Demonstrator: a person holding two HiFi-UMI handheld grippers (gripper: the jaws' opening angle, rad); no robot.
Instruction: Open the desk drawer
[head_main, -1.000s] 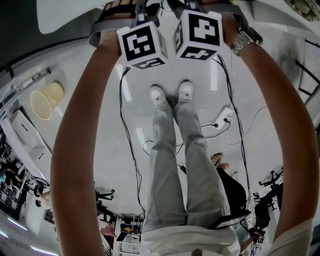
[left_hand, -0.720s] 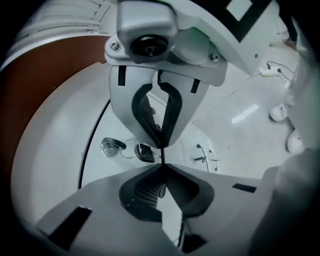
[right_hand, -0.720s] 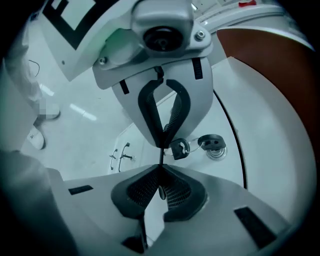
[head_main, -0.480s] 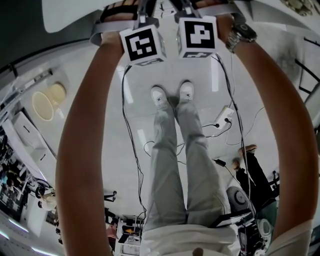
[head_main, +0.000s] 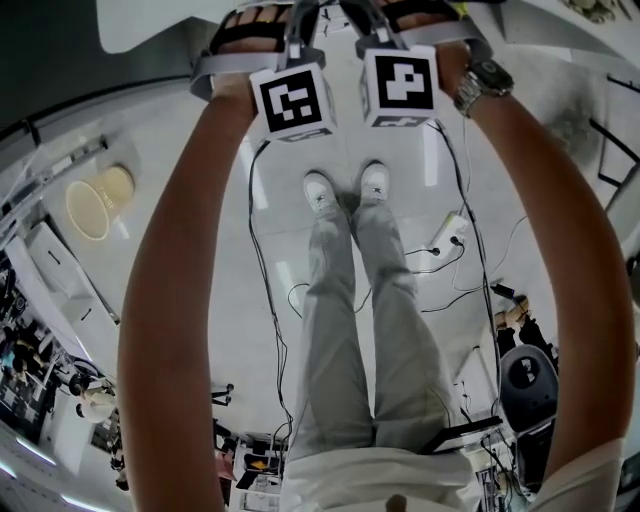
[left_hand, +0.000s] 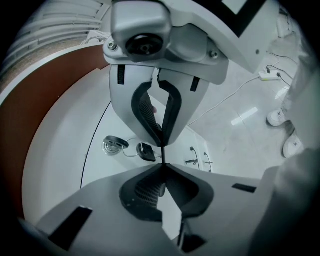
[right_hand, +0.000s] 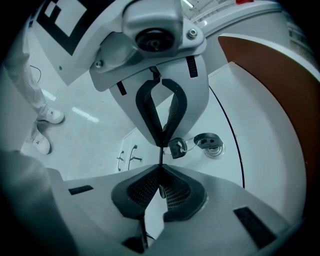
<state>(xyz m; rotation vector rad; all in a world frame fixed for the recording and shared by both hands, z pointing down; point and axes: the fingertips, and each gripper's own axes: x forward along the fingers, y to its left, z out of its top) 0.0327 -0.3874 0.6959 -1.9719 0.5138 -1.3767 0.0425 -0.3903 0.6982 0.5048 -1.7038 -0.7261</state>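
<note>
White flat drawer front (left_hand: 100, 165) lay just beyond both grippers, shut as far as could be judged. A round metal lock (left_hand: 114, 145) sat in it, with a dark key fob on a wire ring (left_hand: 146, 151) hanging from it. Two small metal bar handles (left_hand: 192, 155) showed on a panel farther on.

The left gripper (left_hand: 163, 159) and right gripper (right_hand: 161, 159) had just been closing. Each pair of jaws met tip to tip with nothing between them. This looked like the approach, with no pull begun. Next, one pair of jaws would need to part, settle on something to pull, and draw straight outward.

A brown board (left_hand: 45, 105) bordered the white panel. Below, a glossy pale floor (head_main: 285, 230) carried trailing black cables (head_main: 262, 300) and a white power strip (head_main: 447, 235).
</note>
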